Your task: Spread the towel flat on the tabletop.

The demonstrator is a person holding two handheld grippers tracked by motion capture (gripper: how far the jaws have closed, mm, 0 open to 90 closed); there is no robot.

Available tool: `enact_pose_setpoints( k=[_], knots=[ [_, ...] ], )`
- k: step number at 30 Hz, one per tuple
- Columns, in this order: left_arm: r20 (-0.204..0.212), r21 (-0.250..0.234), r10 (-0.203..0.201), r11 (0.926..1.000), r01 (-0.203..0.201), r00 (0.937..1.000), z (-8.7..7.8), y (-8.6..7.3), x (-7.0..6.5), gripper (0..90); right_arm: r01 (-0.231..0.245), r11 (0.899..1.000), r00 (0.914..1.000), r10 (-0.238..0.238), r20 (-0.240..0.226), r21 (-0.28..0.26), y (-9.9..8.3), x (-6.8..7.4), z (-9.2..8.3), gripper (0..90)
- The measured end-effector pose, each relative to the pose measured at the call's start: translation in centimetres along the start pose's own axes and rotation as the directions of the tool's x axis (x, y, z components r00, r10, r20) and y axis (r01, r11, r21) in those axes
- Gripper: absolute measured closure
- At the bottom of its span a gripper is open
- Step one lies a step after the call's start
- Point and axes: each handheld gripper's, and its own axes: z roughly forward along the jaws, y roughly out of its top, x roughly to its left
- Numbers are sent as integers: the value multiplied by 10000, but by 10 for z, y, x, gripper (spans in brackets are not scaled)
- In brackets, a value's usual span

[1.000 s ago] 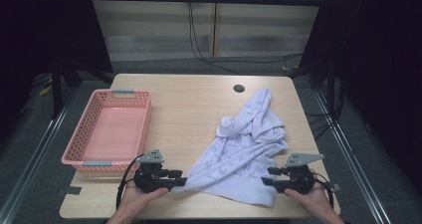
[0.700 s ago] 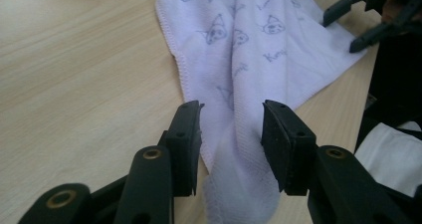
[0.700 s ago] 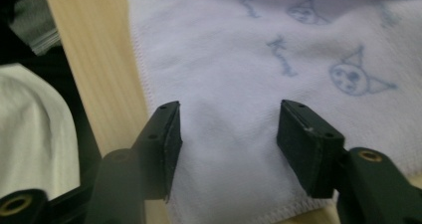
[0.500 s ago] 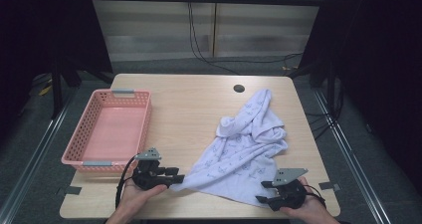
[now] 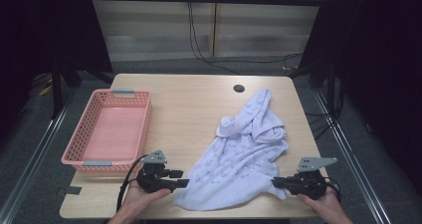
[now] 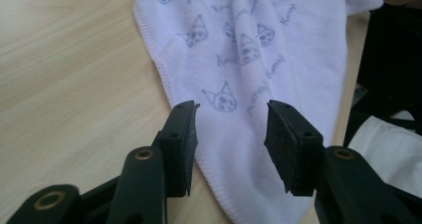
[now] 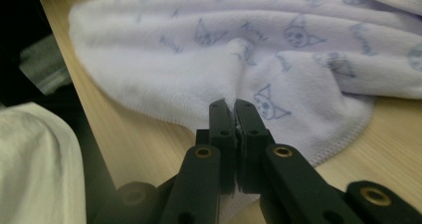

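I am clenching the right hand-held gripper (image 5: 274, 182) on the near right edge of the white towel (image 5: 244, 149); its jaws have just been closing, and in the right gripper view a pinch of printed cloth is bunching up between the pads (image 7: 222, 118). The left hand-held gripper (image 5: 182, 178) is standing released, its jaws having just been opening: in the left gripper view they are straddling the towel's near left corner, with the hemmed edge lying flat between them and neither pad (image 6: 181, 134) pressing on the cloth.

Both grippers are lying low over the near edge of the worktop (image 5: 194, 99), pointing inward at each other, with my hands coming in behind them. The towel, patterned with small cartoon faces and lettering, is spreading crumpled from that near edge up toward the far right, where it is narrowing into a folded tail near a dark round hole (image 5: 239, 88) in the worktop. A pink plastic basket (image 5: 79, 144) is sitting on the left side, well apart from the towel.
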Motion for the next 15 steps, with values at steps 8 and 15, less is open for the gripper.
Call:
enact_pose_setpoints(
  k=[8,15],
  knots=[
    [830,1037,874,9900,-958,9927,30,-2,-19,459,-531,9979,9985,527,-119,-360,-2,-10,-4,875],
    [-68,1370,1659,9770,-1634,9861,33,-5,-24,638,-669,9962,9977,661,-167,-549,1,-11,-4,874]
  ],
)
